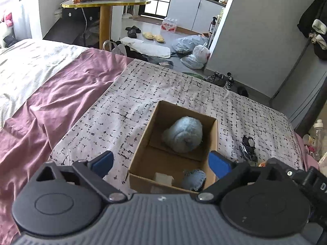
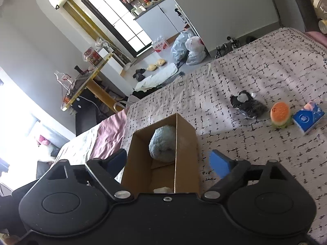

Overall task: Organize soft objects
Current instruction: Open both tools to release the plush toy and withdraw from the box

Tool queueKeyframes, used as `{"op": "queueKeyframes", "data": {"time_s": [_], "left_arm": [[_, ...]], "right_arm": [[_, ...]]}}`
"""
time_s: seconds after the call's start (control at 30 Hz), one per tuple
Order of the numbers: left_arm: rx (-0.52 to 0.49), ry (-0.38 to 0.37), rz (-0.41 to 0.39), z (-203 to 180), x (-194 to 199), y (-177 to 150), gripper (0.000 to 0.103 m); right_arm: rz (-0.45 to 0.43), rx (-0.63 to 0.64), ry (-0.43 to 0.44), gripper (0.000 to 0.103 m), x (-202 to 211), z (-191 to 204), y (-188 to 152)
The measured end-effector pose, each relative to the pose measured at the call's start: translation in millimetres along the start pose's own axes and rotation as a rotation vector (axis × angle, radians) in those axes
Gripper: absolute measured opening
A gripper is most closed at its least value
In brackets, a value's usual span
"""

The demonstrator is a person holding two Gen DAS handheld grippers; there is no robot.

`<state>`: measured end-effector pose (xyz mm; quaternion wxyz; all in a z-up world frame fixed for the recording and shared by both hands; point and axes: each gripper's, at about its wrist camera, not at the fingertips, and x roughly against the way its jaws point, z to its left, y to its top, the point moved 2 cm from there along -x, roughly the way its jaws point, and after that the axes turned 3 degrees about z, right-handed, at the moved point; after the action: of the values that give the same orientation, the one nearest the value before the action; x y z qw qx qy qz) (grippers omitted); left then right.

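Note:
An open cardboard box stands on the patterned bedspread. A rolled light-blue fluffy towel lies in its far part; a smaller blue-grey cloth and a white item lie in its near part. My left gripper is open and empty, held over the box's near end. My right gripper is open and empty, straddling the same box, where the towel also shows. A black crumpled soft item, an orange-and-green plush and a blue tissue pack lie on the bed to the right.
The black item also shows in the left wrist view, right of the box. A purple sheet covers the bed to the left. Beyond the bed's foot are a yellow-edged table, slippers, plastic bags and shoes on the floor.

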<state>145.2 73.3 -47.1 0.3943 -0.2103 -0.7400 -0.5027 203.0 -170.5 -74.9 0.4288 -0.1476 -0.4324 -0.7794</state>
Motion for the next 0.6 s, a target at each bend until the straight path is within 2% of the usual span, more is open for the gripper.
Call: {"op": "queueKeyframes", "data": {"time_s": [0.23, 0.6], "left_arm": [[-0.021, 0.005, -0.023, -16, 22, -9, 0.103], [-0.024, -0.025, -0.074, -42, 47, -29, 0.103]], "right_arm": [[-0.034, 0.065, 0.006, 0.103, 32, -7, 3], [-0.093, 0.147, -0.018, 0.103, 81, -32, 10]]}}
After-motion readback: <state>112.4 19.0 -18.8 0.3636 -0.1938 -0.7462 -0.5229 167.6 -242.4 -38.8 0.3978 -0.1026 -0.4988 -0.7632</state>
